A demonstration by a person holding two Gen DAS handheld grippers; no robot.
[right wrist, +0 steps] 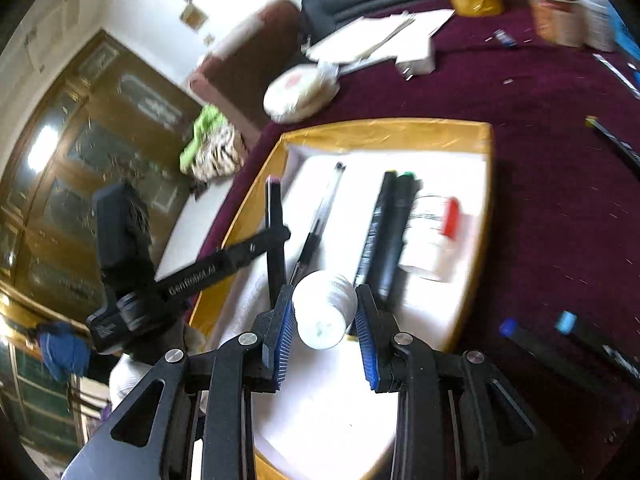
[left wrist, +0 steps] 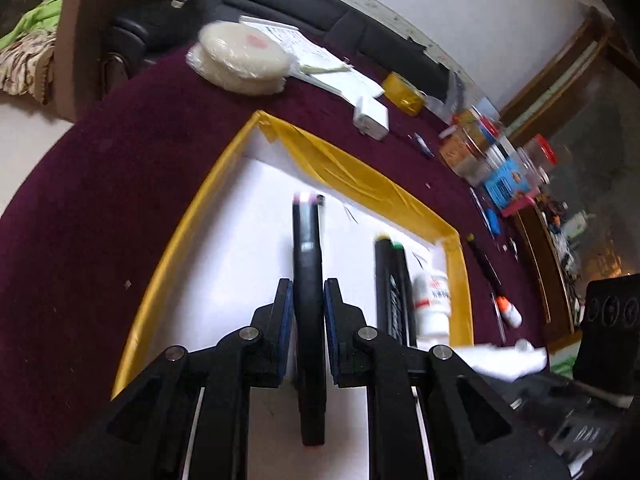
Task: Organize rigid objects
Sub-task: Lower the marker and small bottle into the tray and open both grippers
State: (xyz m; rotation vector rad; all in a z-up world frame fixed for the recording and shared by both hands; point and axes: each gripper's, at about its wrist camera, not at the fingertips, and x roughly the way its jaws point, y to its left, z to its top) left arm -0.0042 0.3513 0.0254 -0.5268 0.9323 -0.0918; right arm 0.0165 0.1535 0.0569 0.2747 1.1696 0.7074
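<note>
A white tray with a yellow-taped rim (left wrist: 224,168) (right wrist: 486,168) lies on the maroon table. My left gripper (left wrist: 307,308) is shut on a black marker with a pink end (left wrist: 307,280), held over the tray; it also shows in the right wrist view (right wrist: 274,232). My right gripper (right wrist: 325,320) holds a small white bottle (right wrist: 324,312) between its blue pads, above the tray's near part. In the tray lie two black markers (right wrist: 386,228) (left wrist: 394,288), a white bottle with a red label (right wrist: 434,232) (left wrist: 434,300) and a thin pen (right wrist: 320,216).
On the maroon cloth (left wrist: 100,200) lie a white round pack (left wrist: 240,58), papers, a white charger (left wrist: 372,118), a yellow tape roll (left wrist: 404,92), jars and boxes (left wrist: 492,152) and loose pens (left wrist: 486,264) (right wrist: 560,344). A dark sofa and a wooden cabinet stand beyond.
</note>
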